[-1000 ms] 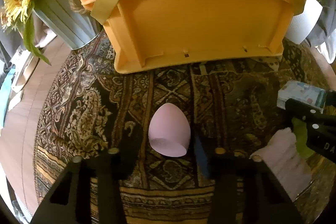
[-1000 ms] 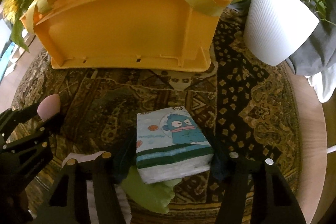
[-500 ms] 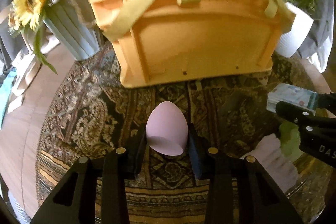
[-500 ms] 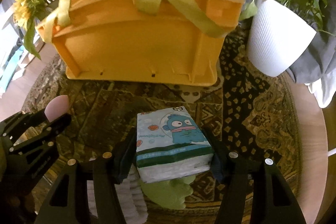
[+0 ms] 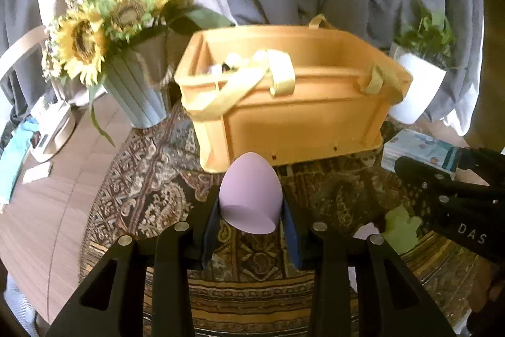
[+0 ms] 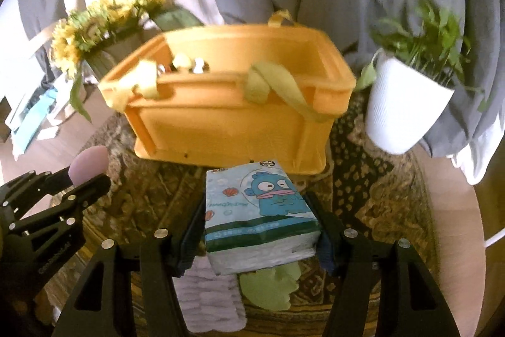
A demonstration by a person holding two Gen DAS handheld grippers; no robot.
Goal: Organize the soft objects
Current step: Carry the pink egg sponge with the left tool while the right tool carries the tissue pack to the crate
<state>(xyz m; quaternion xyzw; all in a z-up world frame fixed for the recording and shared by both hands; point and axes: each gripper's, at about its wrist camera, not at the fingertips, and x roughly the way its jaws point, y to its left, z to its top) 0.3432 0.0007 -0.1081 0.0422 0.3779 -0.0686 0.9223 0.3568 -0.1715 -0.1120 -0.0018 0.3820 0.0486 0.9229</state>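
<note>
Though cut flat, egg-shaped lilac sponge (image 5: 249,195)

Lilac sponge (image 5: 249,195) between clamped jaws

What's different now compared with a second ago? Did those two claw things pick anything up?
Both went up with their loads. The left gripper closed on the pink egg-shaped sponge and lifted it off the patterned cloth. The right gripper, already clamped on the tissue pack, raised it too, so the open top of the orange basket now shows. The basket, the sunflower pot and the white plant pot stayed put.
</note>
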